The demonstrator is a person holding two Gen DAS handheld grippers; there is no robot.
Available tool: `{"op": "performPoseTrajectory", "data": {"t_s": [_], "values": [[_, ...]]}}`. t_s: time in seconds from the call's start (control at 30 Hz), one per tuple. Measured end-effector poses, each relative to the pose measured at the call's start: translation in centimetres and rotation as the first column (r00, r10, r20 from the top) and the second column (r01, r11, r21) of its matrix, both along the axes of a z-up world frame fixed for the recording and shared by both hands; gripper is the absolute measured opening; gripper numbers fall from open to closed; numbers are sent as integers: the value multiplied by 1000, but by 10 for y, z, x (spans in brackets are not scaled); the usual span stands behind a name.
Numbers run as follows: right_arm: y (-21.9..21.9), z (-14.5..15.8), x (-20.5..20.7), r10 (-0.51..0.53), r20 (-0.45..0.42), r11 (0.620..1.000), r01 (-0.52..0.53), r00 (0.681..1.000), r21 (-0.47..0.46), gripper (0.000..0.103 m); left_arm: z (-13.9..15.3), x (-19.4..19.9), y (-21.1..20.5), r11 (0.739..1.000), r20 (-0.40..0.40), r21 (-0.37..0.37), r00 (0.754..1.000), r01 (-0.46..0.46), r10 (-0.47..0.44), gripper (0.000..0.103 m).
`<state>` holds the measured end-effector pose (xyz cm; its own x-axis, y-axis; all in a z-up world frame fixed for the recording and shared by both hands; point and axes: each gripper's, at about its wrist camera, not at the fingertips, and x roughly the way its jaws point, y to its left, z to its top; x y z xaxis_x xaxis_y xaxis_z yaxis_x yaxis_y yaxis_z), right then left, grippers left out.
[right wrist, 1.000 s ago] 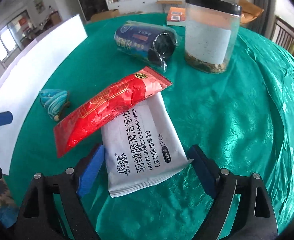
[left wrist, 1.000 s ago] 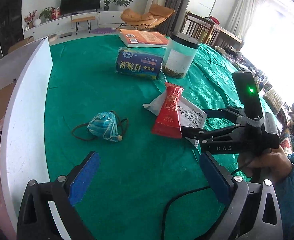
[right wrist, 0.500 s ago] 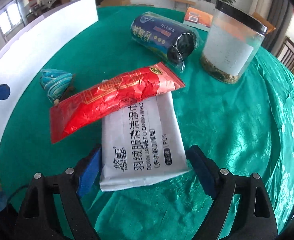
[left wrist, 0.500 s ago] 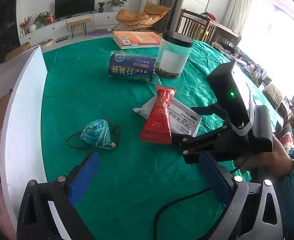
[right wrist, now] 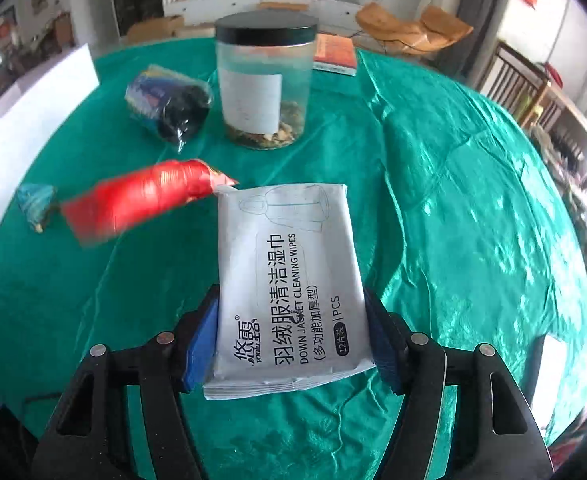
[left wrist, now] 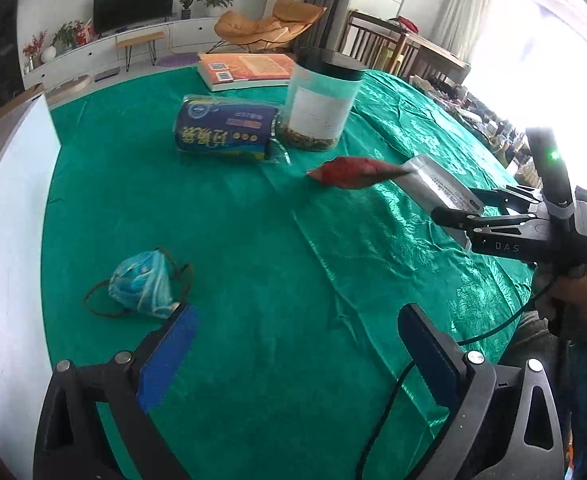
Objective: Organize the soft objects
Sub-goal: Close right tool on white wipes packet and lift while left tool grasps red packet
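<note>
1. The white wipes pack (right wrist: 289, 280) sat between the blue pads of the right gripper (right wrist: 293, 340), its long axis running straight out along the fingers, away from the camera. Its near end was held and its far end stuck out free.
2. The jaws were closing on the pack's two long edges, and the pads (right wrist: 201, 336) appeared to press on both sides, so I judged the pack gripped across its width. In the left wrist view the pack (left wrist: 439, 184) looked raised off the green tablecloth (left wrist: 277, 264), tilted, with the right gripper (left wrist: 477, 216) at its lower end.
3. A red sachet (right wrist: 141, 200) hung blurred off the pack's far left corner. Whether it was resting on that corner or sliding away could not be told; it looked likely to drop.
4. The left gripper (left wrist: 293, 356) had its jaws wide apart with nothing between them, low over bare cloth.
5. Just beside its left pad (left wrist: 165, 356) lay a crumpled blue face mask (left wrist: 143, 284). By my reading the left hand was the nearer one for the mask, while the pack belonged to the right.
6. Farther off stood a clear jar with a black lid (right wrist: 265, 80), a blue plastic-wrapped roll (right wrist: 169, 104) lying beside it, and an orange book (left wrist: 247, 70) near the far edge.
7. A white board (left wrist: 9, 216) ran along the left side.
</note>
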<state>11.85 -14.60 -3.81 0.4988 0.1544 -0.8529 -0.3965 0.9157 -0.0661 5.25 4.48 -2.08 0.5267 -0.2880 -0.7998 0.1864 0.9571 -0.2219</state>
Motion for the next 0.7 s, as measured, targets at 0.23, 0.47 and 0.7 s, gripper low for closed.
{"op": "performPoseTrajectory", "data": {"t_s": [0.23, 0.47, 0.7], "values": [[-38, -20, -2, -166, 18, 986, 166, 986, -6, 69, -10, 70, -80, 986, 17, 121, 993, 110, -113, 100], [-60, -24, 17, -256, 24, 959, 251, 966, 133, 69, -47, 113, -102, 976, -38, 213, 998, 50, -43, 45], [-58, -32, 81, -280, -70, 933, 288, 958, 214, 69, -28, 112, -73, 993, -23, 116, 999, -20, 22, 15]]}}
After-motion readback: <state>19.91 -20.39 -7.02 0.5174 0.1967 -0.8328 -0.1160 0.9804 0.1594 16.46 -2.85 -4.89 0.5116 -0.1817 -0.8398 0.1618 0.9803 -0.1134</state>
